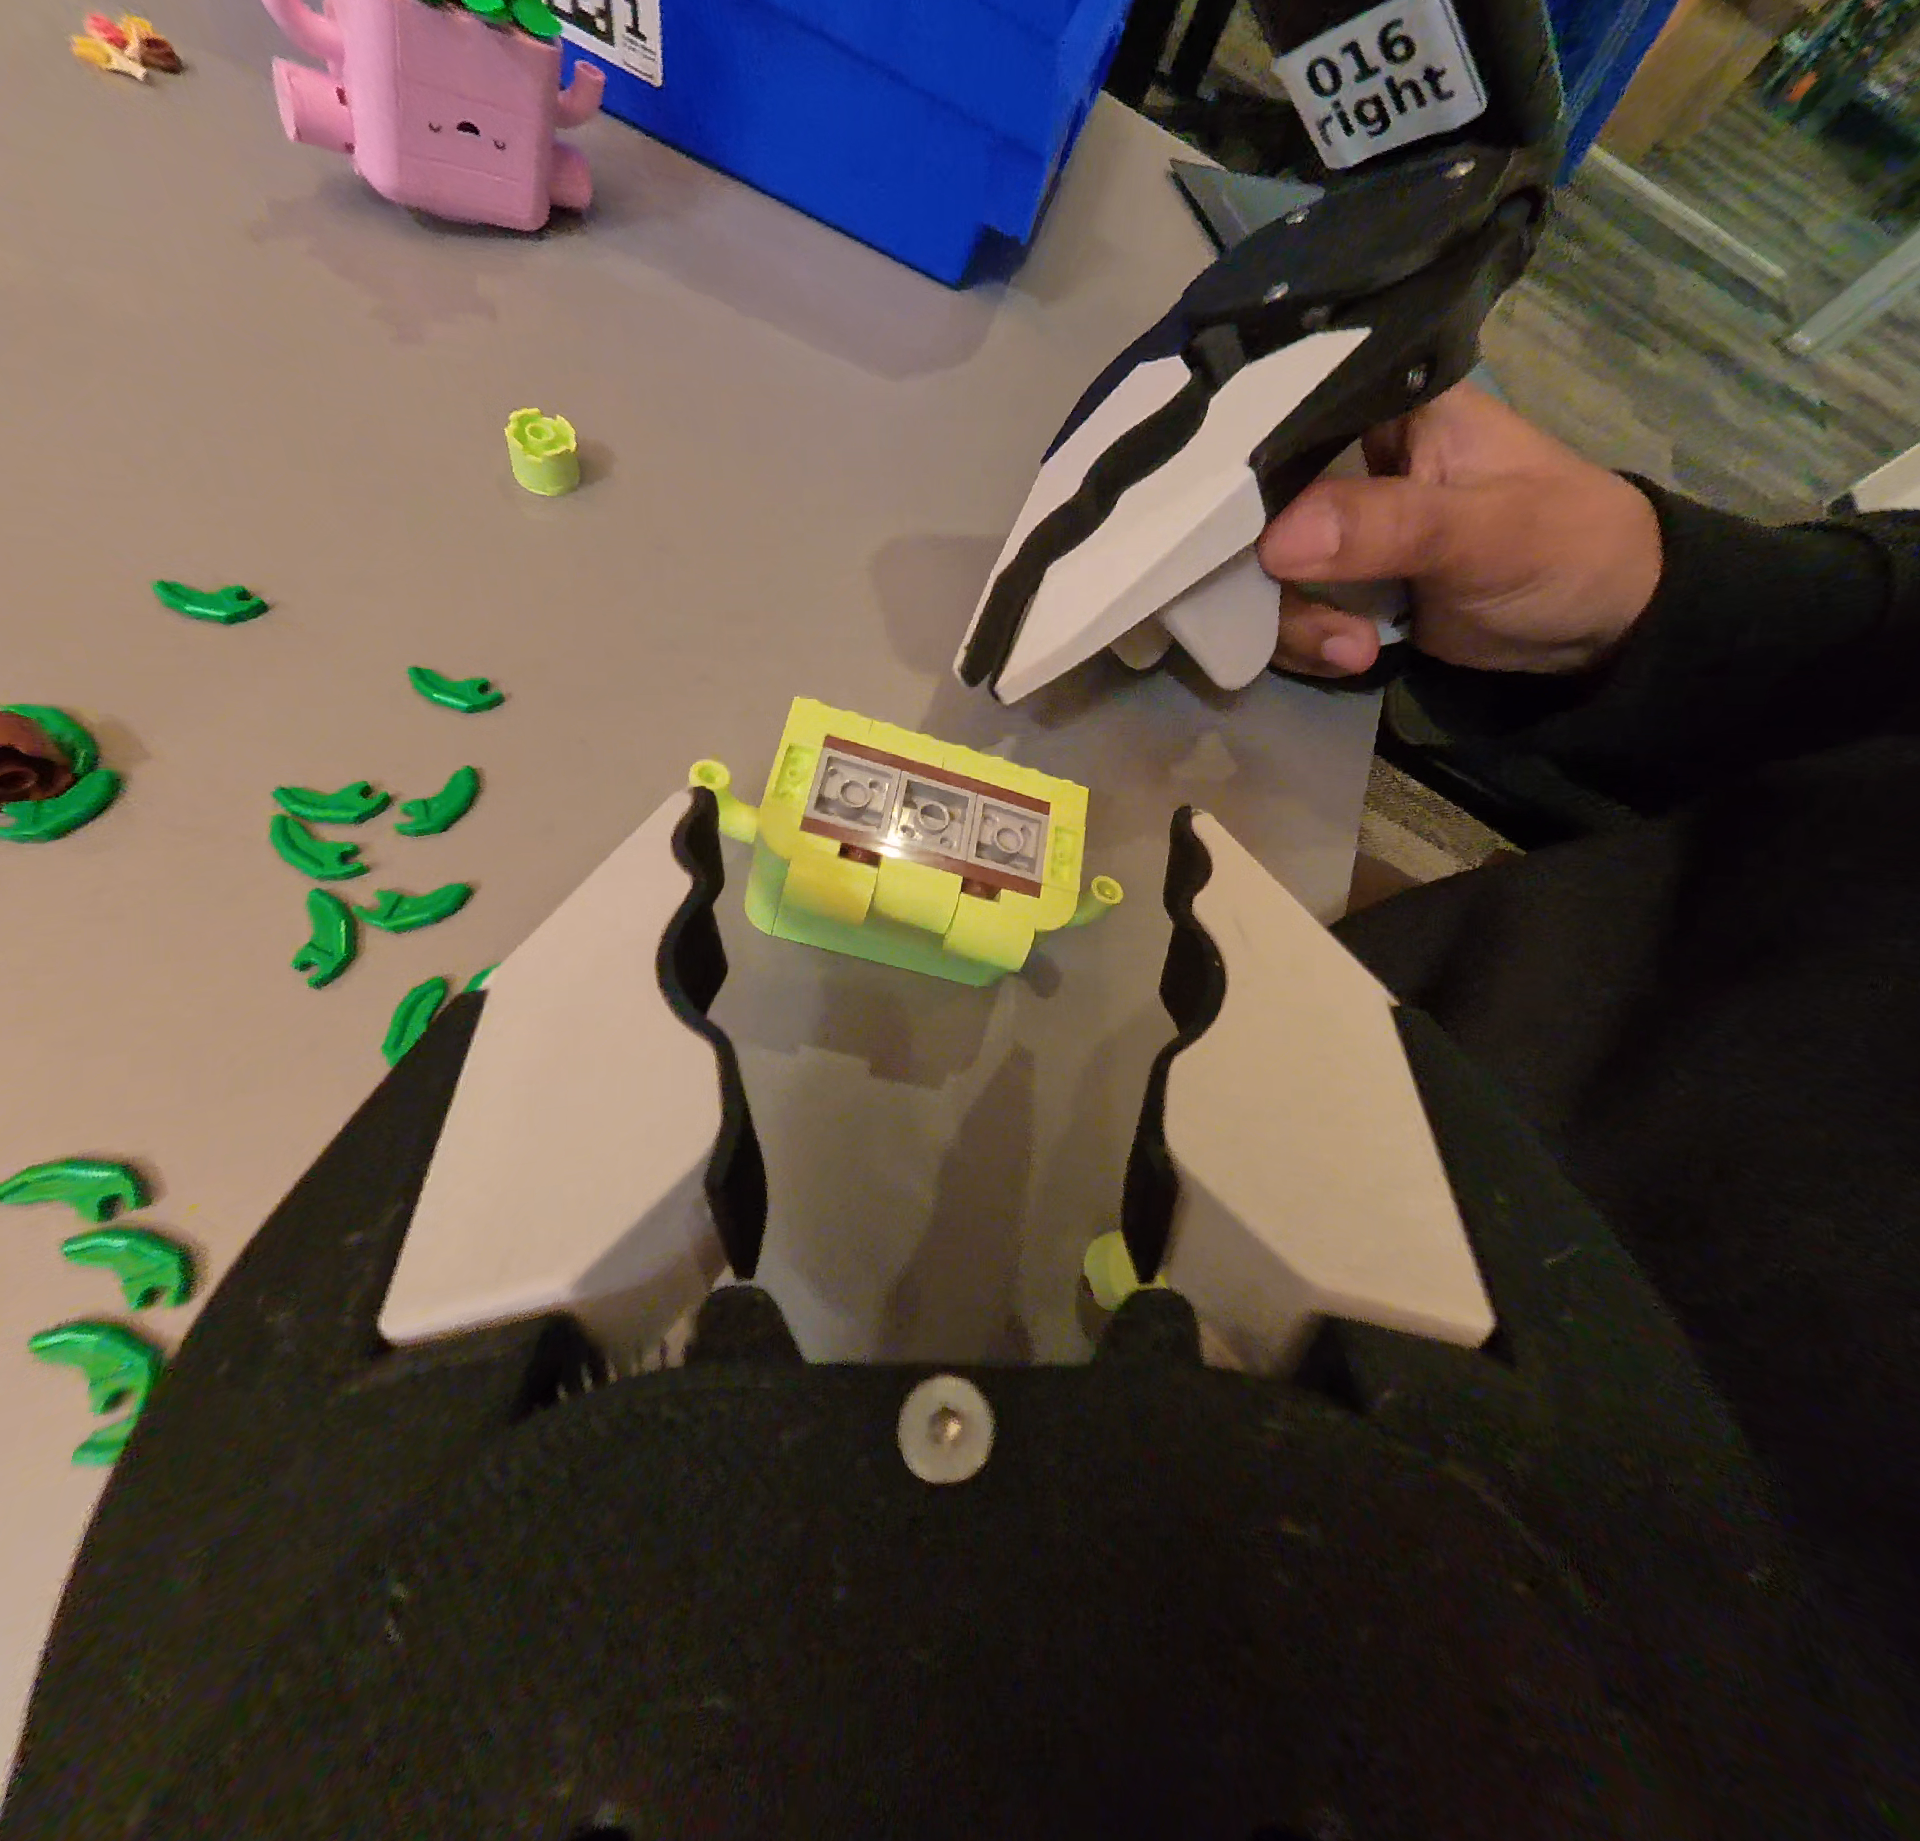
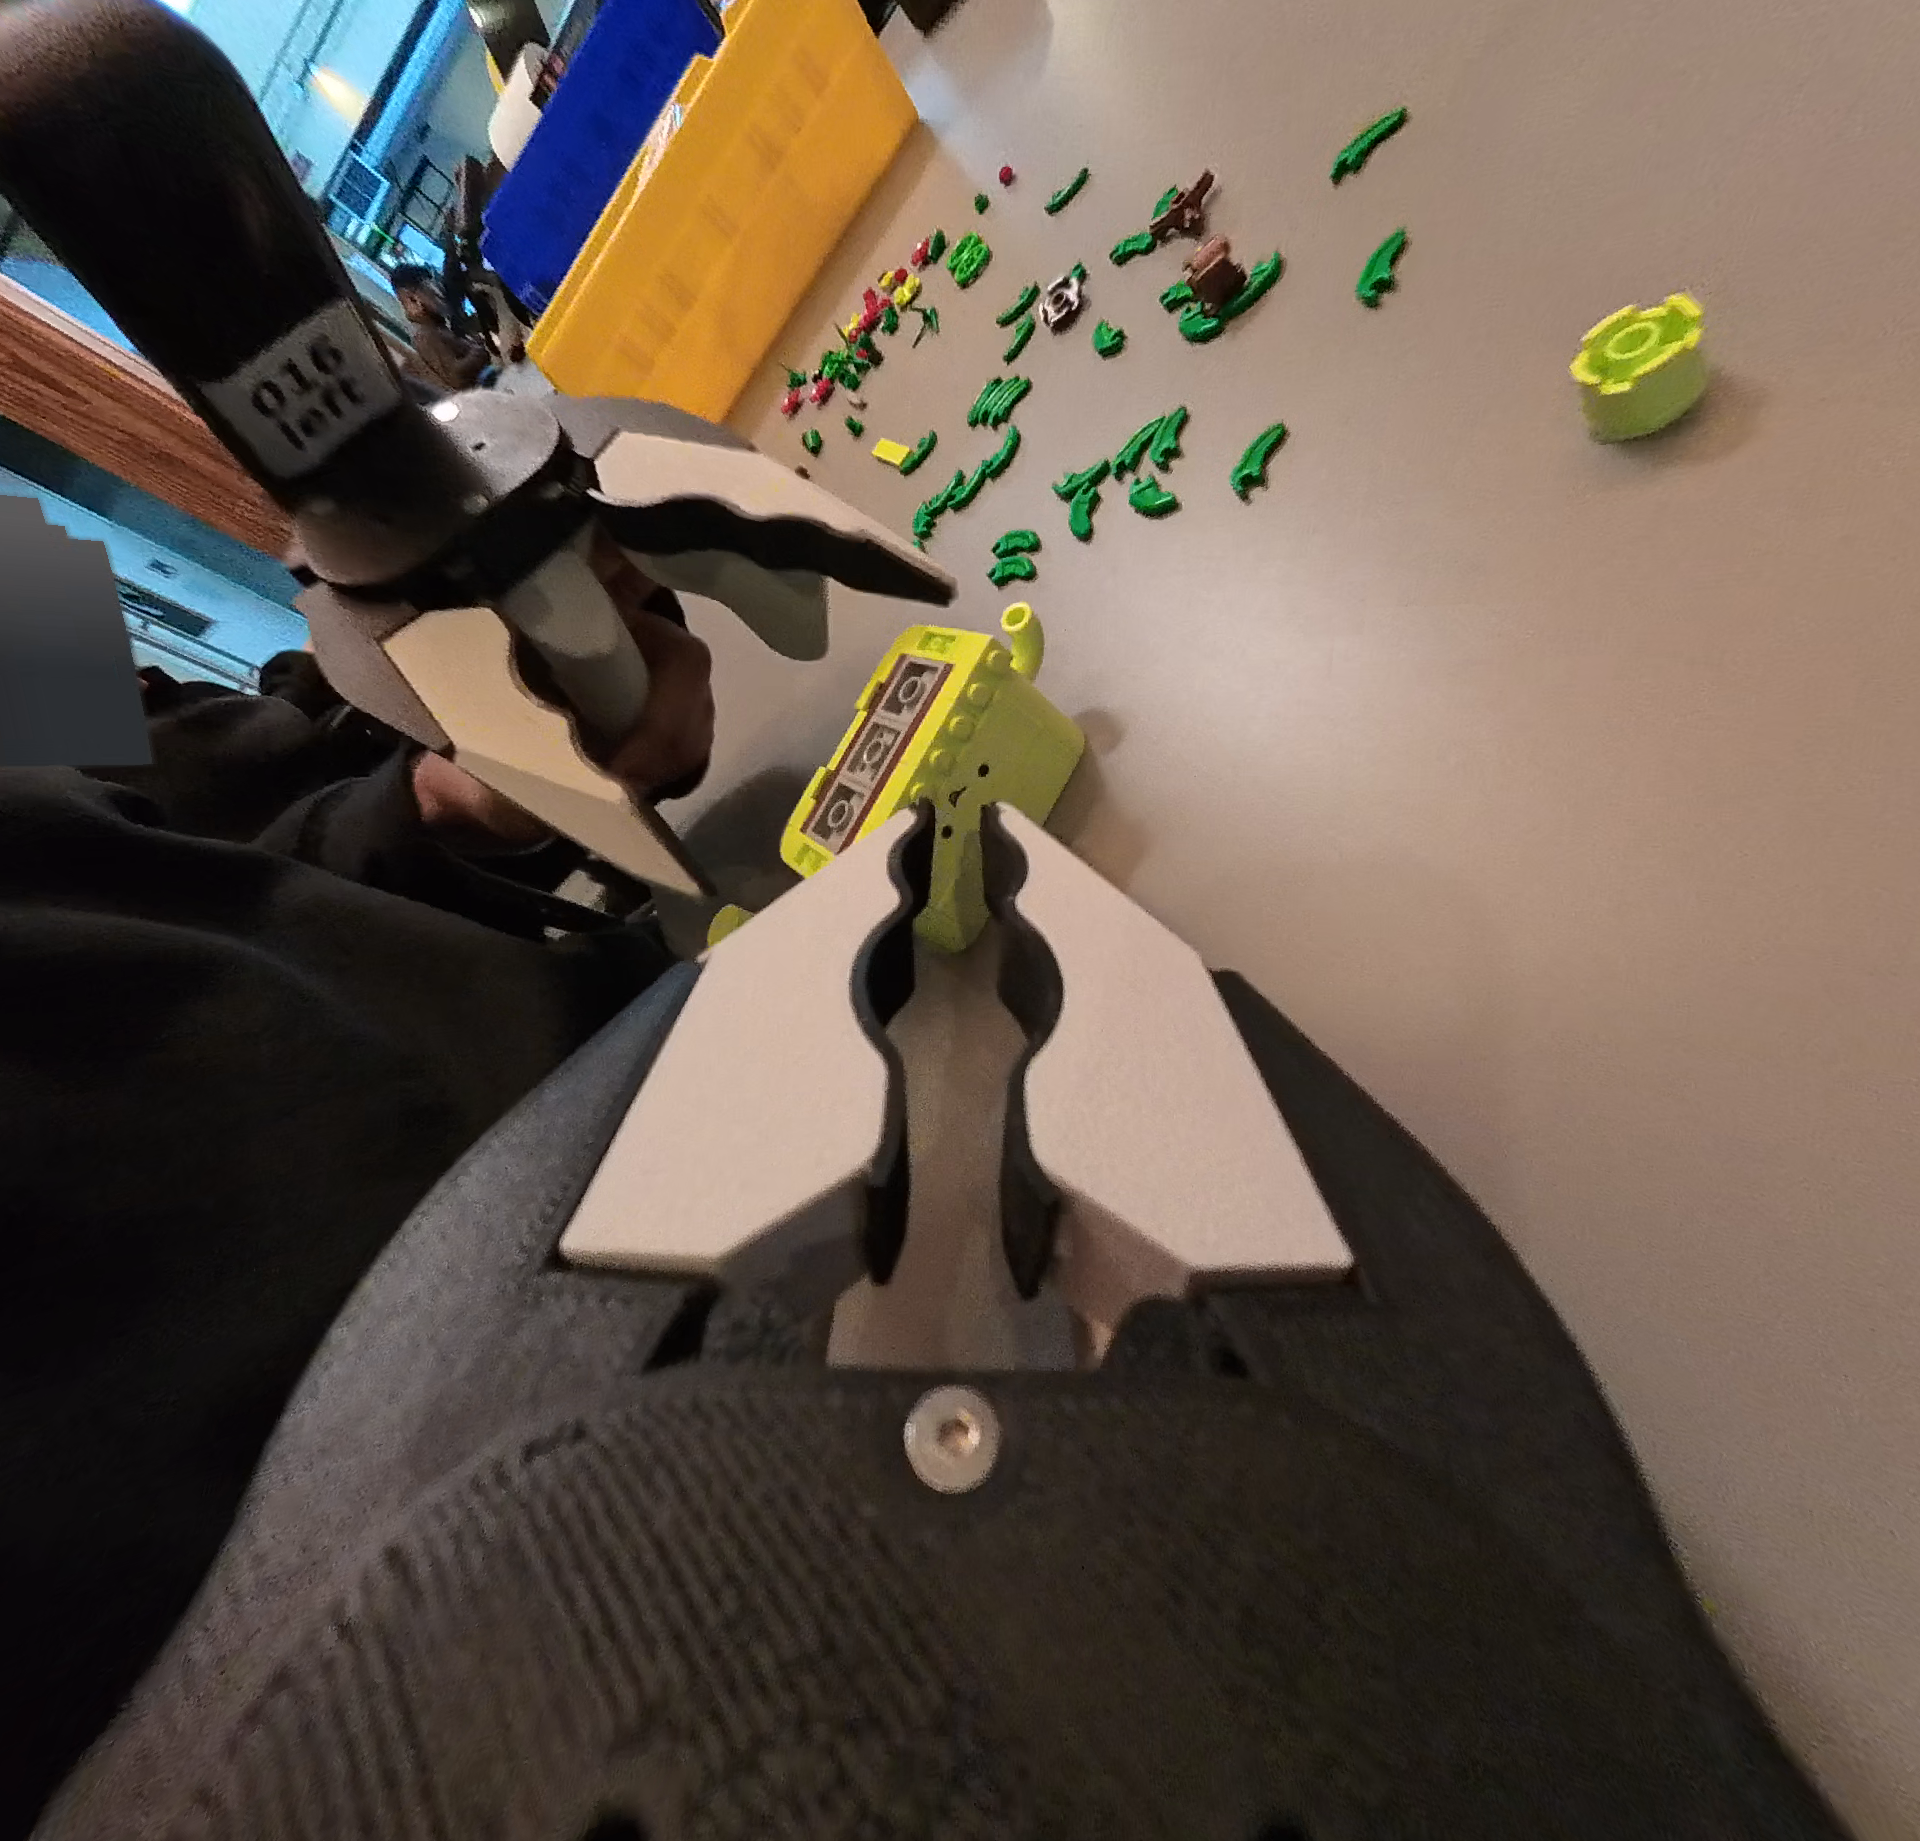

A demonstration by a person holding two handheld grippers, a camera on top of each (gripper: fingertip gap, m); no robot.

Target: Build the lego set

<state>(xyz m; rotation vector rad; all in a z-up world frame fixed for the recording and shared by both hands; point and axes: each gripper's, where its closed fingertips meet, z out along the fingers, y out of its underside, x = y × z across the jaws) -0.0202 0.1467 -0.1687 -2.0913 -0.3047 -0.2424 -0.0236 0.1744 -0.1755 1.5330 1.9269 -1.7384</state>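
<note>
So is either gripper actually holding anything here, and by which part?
Nothing is held. The left gripper is open around the lime-green lego planter without touching; the right gripper is nearly closed, empty, beside it.

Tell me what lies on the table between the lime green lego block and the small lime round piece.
Nothing: between the lime green lego block and the small lime round piece the grey table is bare, as the left wrist view shows.

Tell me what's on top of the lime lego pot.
The lime pot carries three grey studded plates in a brown frame on top. No leaves are attached; its inside is covered.
</note>
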